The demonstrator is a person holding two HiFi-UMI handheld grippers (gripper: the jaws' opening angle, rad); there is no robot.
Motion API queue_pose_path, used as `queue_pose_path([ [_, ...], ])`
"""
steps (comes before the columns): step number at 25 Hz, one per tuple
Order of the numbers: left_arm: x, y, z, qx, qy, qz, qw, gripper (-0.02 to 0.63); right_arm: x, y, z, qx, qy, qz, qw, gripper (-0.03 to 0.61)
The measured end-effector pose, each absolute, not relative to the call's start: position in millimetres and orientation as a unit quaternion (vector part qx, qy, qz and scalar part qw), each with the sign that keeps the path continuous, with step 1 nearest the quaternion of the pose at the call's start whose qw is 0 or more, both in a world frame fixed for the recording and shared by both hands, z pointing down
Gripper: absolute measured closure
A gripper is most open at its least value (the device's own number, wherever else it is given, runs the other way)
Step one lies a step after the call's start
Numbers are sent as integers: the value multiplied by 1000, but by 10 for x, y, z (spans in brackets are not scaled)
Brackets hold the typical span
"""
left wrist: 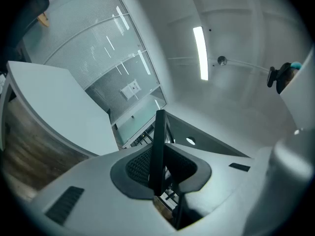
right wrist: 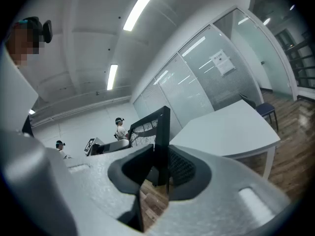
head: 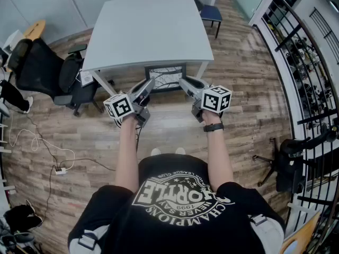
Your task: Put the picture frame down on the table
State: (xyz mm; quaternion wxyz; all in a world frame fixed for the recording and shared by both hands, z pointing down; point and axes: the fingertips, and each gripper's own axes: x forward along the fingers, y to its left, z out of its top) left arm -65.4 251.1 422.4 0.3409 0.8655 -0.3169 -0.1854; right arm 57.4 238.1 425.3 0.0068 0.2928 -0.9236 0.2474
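Broadly, noted a plank floor (head: 249,94) across the whole head view. Recorded a dark railing (head: 307,62) along its right side. Found a pale table (head: 148,25) straight ahead, standing on that floor. Logged a black office chair (head: 42,70) near the table's left corner and a blue chair (head: 211,12) by its far right corner.

Observed the frame (head: 165,78) held in the air at the table's near edge, between the two front legs as seen from above. Noted its face turned up toward the head camera, with a branch-like pattern on it. Judged it clear of the table top; could not tell whether it touches the near edge.

Checked the left gripper (head: 150,83): clamped on the frame's left side, with its marker cube (head: 118,106) toward the body. Confirmed in the left gripper view a firm grip on the thin dark frame (left wrist: 158,141), seen edge-on, with the table (left wrist: 54,107) off to the left and apart.

Checked the right gripper (head: 183,82): clamped on the frame's right side. Confirmed in the right gripper view both jaws pressed against the frame (right wrist: 160,132), which stands upright between them, with the table (right wrist: 231,127) behind to the right.

Lastly, noted a dark watch (head: 213,127) on the right wrist.
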Motion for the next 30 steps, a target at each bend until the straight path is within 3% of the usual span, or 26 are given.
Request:
queue_pose_path([
  [12, -1090, 2602, 4239, 867, -322, -174, 338, 537, 140, 2530, 4265, 312, -915, 253, 15, 489],
  [17, -1367, 2618, 4415, 867, -325, -153, 344, 537, -128, 2589, 4479, 349, -901, 250, 57, 482],
  [30, -1285, 1848, 4696, 859, -337, -132, 362, 537, -39, 1856, 4733, 371, -885, 272, 70, 479],
])
